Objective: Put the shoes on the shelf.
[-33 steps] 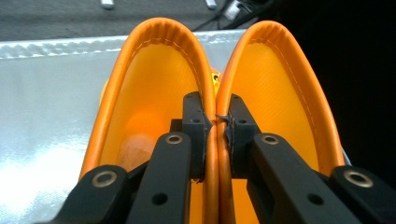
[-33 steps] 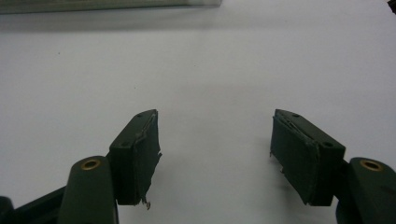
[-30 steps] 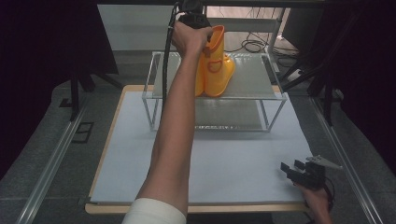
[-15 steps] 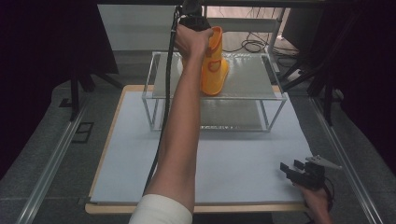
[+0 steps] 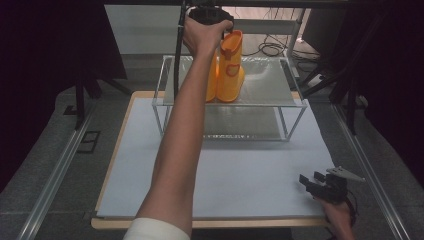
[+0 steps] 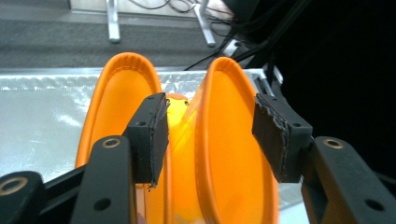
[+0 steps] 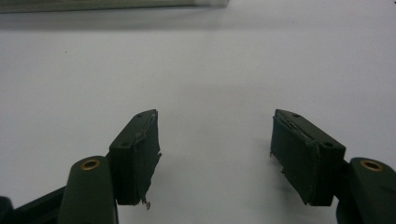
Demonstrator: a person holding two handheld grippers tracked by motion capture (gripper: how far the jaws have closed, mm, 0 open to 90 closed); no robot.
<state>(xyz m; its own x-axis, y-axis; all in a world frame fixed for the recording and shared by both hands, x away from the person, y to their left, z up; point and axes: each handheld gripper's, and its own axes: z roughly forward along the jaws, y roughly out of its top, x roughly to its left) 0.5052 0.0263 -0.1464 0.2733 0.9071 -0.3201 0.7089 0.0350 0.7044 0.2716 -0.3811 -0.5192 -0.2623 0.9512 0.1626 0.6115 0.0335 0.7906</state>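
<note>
Left gripper (image 6: 208,135) jaws just opened wide astride the right orange boot's (image 5: 231,67) rim, gripping nothing; right gripper (image 7: 215,154) open, empty.

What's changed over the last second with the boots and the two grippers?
The left gripper has just opened its jaws and let go of the right-hand orange boot, which now stands upright beside the other boot on the rack's top shelf; a second ago it leaned. The boot top sits between the open pads. The right gripper stays open at the mat's near right corner.
</note>
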